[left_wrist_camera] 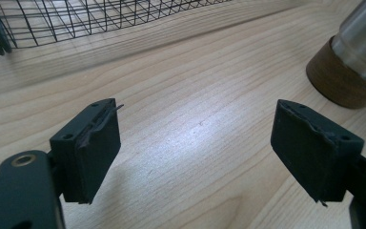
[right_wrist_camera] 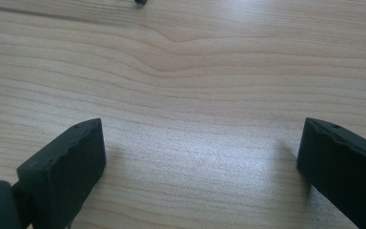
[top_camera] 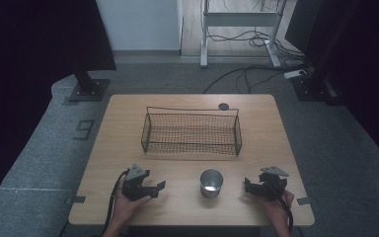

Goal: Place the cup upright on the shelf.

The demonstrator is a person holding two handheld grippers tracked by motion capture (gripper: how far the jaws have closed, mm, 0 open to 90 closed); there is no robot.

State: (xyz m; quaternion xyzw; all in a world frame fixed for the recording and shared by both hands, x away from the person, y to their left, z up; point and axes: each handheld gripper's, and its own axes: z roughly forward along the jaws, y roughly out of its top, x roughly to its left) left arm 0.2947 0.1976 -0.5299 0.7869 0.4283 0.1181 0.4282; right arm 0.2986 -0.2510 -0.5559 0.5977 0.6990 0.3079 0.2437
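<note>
At the lower left of the high view the left claw rests on the desk, jaws spread wide and empty. The metal cup stands upright at lower centre, untouched, in front of the wire basket. At lower right the right claw is likewise wide open, holding nothing. Everything looks yet to be done.

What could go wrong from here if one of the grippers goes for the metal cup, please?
The shiny metal cup with a brown base stands upright and empty between the left gripper and right gripper, so a sideways nudge might tip it. Its smooth round wall could slip between open jaws. The black wire mesh basket has tall sides; a low carry might catch the rim.
</note>
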